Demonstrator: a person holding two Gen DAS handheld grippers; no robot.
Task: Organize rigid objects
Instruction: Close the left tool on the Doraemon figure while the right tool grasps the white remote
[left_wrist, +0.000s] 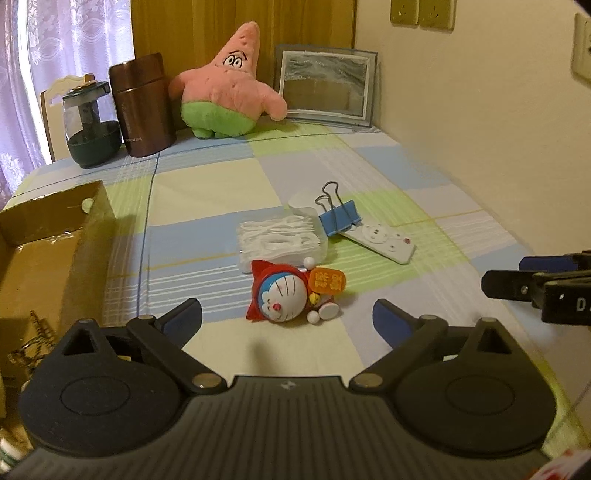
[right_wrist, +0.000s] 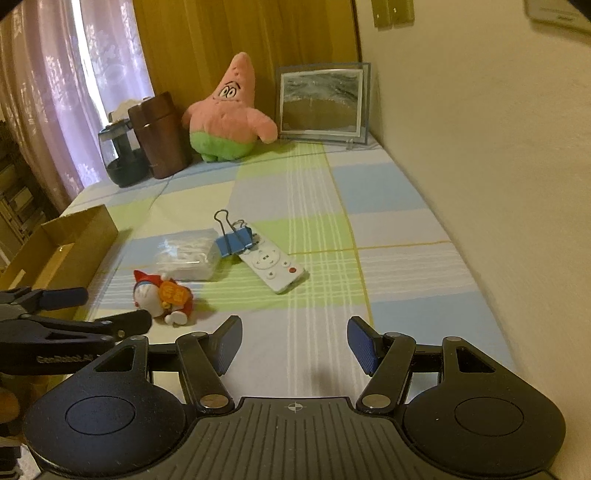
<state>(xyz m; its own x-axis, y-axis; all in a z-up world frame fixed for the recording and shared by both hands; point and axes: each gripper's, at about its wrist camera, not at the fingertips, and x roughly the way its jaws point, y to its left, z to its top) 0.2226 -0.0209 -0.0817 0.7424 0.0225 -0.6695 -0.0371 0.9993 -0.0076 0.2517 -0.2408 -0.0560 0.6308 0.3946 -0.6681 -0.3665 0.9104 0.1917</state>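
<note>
Figurine (left_wrist: 286, 293) first, by my reading: it lies on its side on the checked cloth (left_wrist: 207, 192), just ahead of the left gripper (left_wrist: 288, 319), whose jaws stand spread wide with nothing between them. Close across the round head, not the small limbs, then carry it to the cardboard box (left_wrist: 55, 236) at left. Right gripper (right_wrist: 293, 345) hangs released too, facing the white remote (right_wrist: 271, 267) and the blue binder clip (right_wrist: 234, 242) lying on its far end.

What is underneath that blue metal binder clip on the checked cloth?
The blue metal binder clip lies across the far end of the white flat remote control, beside the clear plastic box of white floss picks. The remote's covered end cannot be seen.
</note>
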